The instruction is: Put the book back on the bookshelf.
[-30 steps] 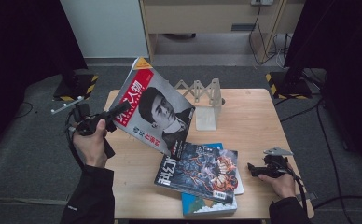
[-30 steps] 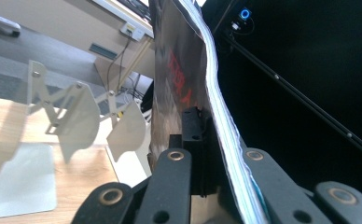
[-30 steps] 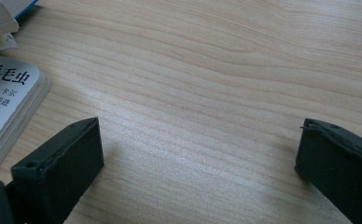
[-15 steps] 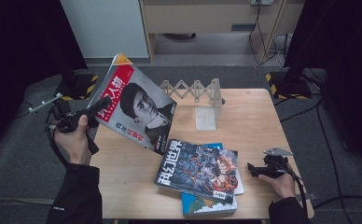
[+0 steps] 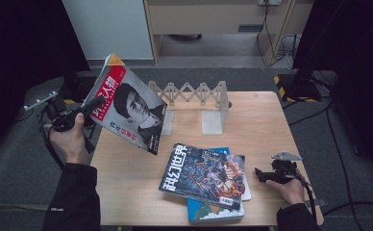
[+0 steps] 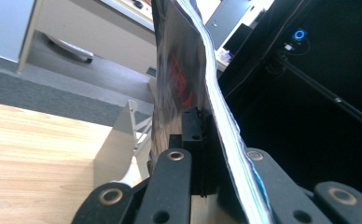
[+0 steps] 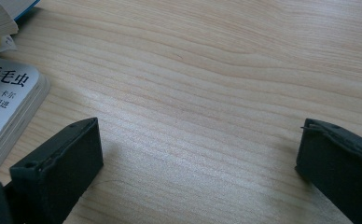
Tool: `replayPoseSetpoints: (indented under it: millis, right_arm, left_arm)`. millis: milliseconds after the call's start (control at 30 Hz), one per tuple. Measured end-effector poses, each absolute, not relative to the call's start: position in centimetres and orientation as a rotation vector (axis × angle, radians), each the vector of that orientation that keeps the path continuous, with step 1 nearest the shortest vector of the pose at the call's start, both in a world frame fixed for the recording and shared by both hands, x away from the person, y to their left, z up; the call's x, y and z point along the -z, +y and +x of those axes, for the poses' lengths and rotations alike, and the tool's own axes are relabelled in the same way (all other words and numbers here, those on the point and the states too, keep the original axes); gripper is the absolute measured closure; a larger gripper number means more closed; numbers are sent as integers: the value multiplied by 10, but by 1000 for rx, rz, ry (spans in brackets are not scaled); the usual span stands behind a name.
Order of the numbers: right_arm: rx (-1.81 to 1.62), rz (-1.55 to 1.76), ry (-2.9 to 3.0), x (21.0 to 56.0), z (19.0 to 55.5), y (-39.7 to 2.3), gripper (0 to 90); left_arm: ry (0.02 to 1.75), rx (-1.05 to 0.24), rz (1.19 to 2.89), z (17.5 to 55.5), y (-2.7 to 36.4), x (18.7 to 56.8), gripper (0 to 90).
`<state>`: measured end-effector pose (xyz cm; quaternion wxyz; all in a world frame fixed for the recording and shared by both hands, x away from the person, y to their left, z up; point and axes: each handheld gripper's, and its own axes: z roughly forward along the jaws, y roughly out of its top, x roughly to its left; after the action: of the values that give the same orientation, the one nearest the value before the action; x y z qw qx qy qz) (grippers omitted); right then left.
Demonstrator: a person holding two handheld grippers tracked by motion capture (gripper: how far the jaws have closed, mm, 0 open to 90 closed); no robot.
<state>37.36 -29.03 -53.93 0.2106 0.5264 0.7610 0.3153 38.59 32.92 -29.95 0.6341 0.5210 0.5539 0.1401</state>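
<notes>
Magazine [image 5: 129, 111], clamped in the left gripper [image 5: 95, 103] fingers, hangs beside the rack [image 5: 199, 96] (right gripper [image 5: 260, 174] fingers spread, empty).

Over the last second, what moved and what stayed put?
The left gripper, shut on the red portrait magazine, carried it leftward, off past the table's left edge. The right gripper, the book stack and the folding rack stayed put.

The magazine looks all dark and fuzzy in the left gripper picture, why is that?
In the left gripper view the magazine sits right against the camera, edge-on, so its cover falls in shadow with a faint sheen and its page edges blur. In the high view the same magazine is evenly lit and readable. In the right gripper view the table is sharp, with a soft pale glare.
</notes>
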Motion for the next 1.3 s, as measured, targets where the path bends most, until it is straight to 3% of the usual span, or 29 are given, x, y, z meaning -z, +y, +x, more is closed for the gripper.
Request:
replayPoseSetpoints:
  millis: [1300]
  right_arm:
    - [-876, 1463, 2115, 539, 374, -290, 4]
  left_arm:
    - [1341, -572, 1376, 447, 270, 322, 862]
